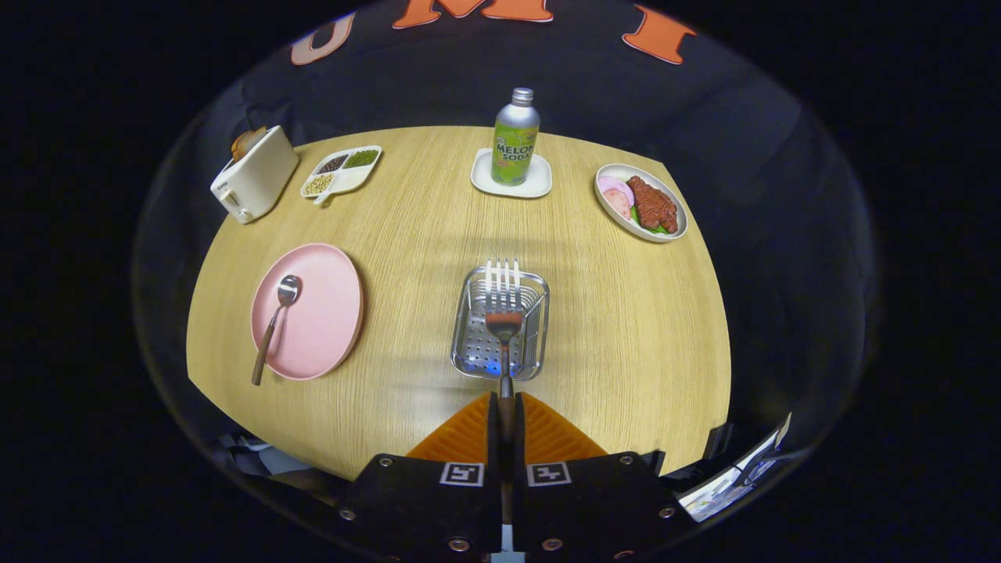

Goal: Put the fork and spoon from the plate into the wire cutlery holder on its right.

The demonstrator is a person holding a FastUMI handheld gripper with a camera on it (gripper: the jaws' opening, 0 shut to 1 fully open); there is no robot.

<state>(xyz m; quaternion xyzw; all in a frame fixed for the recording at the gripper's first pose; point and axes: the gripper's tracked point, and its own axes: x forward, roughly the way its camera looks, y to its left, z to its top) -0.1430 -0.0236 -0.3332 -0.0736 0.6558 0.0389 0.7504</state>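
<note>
The gripper is clenched on the fork: both fingers press on the fork's handle, which runs straight out from between the jaws. The fork's tines point away from the gripper and lie over the wire cutlery holder, with the tips reaching past the holder's far rim. Whether the fork touches the holder cannot be told from this view. The holder stands near the middle of the surface, just ahead of the fingers.

The pink plate sits to the left of the holder, near the surface's left edge and apart from the holder. The spoon lies on the plate, bowl toward the far side, its dark handle reaching over the plate's near-left rim.

Along the far edge of the surface, from left to right: a cream toaster at the far left corner with bread in its slot; a divided dish of seeds and beans beside it; a soda bottle standing upright on a small white tray; and an oval plate of food toward the far right corner.
</note>
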